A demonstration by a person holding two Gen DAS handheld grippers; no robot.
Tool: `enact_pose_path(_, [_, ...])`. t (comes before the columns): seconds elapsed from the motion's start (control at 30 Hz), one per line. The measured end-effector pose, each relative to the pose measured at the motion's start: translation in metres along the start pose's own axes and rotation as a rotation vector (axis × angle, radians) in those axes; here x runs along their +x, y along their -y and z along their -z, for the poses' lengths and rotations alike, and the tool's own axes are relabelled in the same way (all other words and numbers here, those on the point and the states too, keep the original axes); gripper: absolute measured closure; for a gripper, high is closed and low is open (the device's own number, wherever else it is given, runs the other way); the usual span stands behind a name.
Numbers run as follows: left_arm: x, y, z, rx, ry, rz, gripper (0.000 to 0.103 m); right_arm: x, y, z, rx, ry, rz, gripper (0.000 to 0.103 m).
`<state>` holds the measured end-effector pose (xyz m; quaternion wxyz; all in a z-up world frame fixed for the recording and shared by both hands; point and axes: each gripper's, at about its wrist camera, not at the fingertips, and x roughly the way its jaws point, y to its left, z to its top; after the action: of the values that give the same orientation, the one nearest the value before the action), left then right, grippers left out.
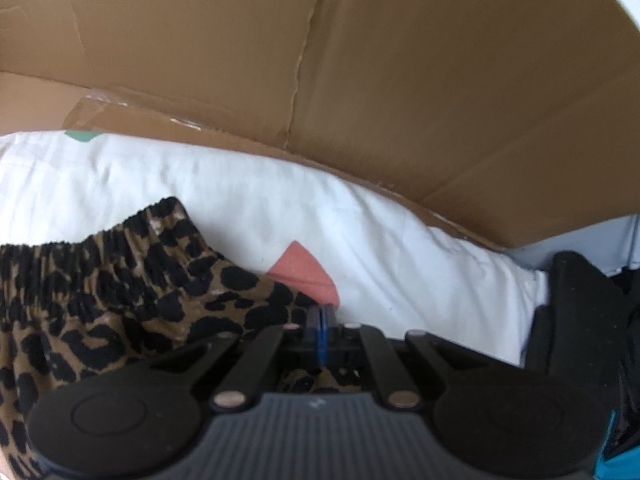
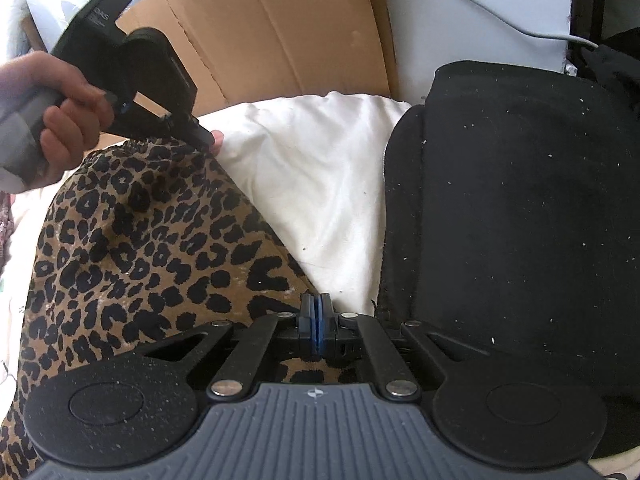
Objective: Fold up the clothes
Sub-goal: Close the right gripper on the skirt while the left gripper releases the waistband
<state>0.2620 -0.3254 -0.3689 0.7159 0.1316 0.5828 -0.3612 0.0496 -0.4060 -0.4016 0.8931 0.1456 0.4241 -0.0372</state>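
Holding one brown-and-black leopard-print fabric garment [image 2: 132,248], spread over the white bedsheet [image 2: 320,184], beside a black cloth item [image 2: 512,216] on the right. My left gripper [image 2: 202,136] pinches the far elastic waistband edge; my right gripper [image 2: 316,308] is pressed together on the near edge. Tan cardboard panel [image 1: 360,80] stands behind. Step, as I judge it: mid-fold. Next move calls for carrying both pinched edges across together, keeping tension even.

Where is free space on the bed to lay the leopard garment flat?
The bare white sheet between the leopard garment and the black fabric, up to the cardboard. Crowded at left, where the left gripper works.
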Motion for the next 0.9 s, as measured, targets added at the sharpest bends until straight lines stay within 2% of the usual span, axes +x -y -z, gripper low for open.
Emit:
enact_pose_path(0.1, [0.002,0.002,0.0,0.025,-0.01,-0.007,0.102,-0.001,0.0,0.001,-0.008,0.002,0.008,0.103])
enact_pose_path(0.23, [-0.021,0.001,-0.012,0.047,-0.029,0.002,0.093,-0.007,-0.001,0.003,-0.015,0.01,0.02,0.103])
enact_pose_path(0.3, [-0.045,-0.001,-0.021,0.091,0.013,0.006,0.085,-0.009,0.001,0.003,-0.014,0.014,0.024,0.103])
enact_pose_path(0.33, [-0.056,-0.003,-0.026,0.114,0.03,0.0,0.076,-0.01,0.002,0.003,-0.014,0.016,0.025,0.103])
enact_pose_path(0.37, [-0.066,-0.005,-0.031,0.137,0.047,-0.007,0.074,-0.01,0.003,0.003,-0.012,0.018,0.026,0.103])
enact_pose_path(0.5, [-0.084,-0.022,-0.044,0.176,0.043,-0.046,0.074,-0.008,0.003,0.0,-0.005,0.019,0.036,0.103])
enact_pose_path(0.63, [-0.084,-0.034,-0.042,0.195,0.019,-0.095,0.074,-0.011,0.004,-0.002,0.005,0.029,0.063,0.103])
enact_pose_path(0.8, [-0.077,-0.039,-0.039,0.232,0.002,-0.102,0.074,-0.019,0.01,-0.004,0.049,0.063,0.038,0.102])
enact_pose_path(0.9, [-0.067,-0.037,-0.033,0.293,-0.017,-0.119,0.074,-0.021,0.007,-0.006,0.067,0.076,0.0,0.102])
